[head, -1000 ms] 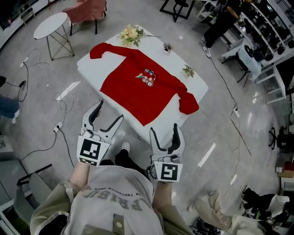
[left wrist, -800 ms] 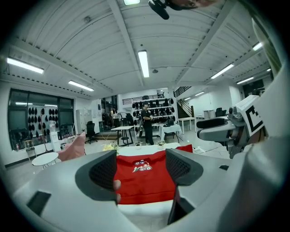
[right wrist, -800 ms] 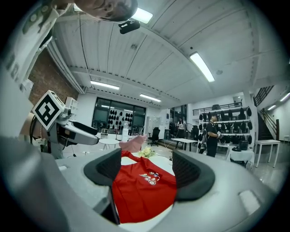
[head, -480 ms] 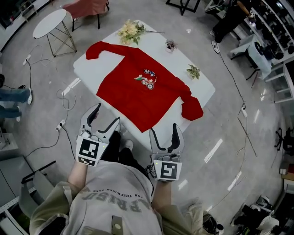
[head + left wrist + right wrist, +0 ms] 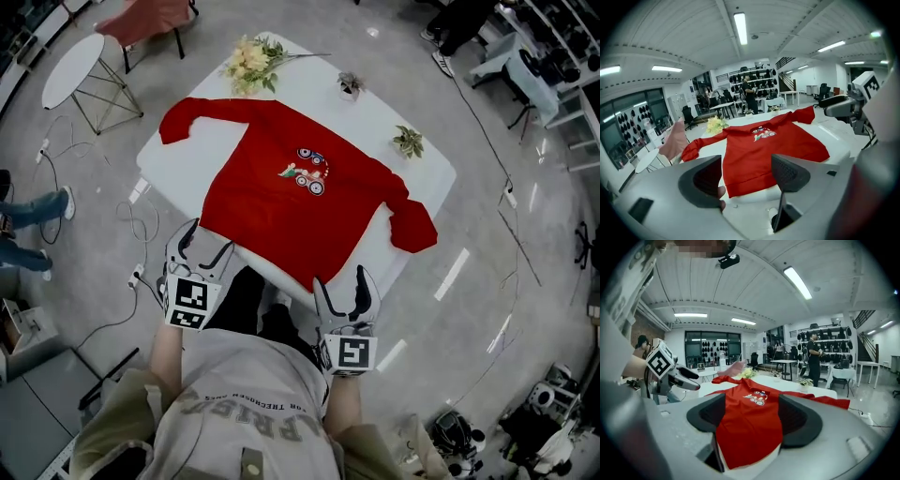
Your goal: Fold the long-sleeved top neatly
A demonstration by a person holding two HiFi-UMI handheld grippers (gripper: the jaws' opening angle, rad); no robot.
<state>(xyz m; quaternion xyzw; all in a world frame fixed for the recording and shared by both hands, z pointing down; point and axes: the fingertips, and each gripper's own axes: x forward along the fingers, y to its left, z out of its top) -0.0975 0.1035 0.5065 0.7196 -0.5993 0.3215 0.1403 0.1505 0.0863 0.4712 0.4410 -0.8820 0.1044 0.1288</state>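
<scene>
long-sleeved top [image 5: 291,202]: chest print [image 5: 305,172] too small to read | hem nearest jaws, collar away, long axis sleeve to sleeve | left gripper [image 5: 208,240], right gripper [image 5: 343,279]: jaws released, empty

the near edges of the tabletop [image 5: 375,120] carry nothing upright, so the left gripper [image 5: 208,236] and right gripper [image 5: 343,278] have open passage to the flat red top [image 5: 291,206]. flowers [image 5: 246,58] crowd the far corner; a small pot [image 5: 350,84] and a leafy plant [image 5: 408,142] stand along the far right edge.

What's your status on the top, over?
Left tool, right tool open, empty, short of hem. Top flat on table, unfolded. Flowers at far edge, clear.
</scene>
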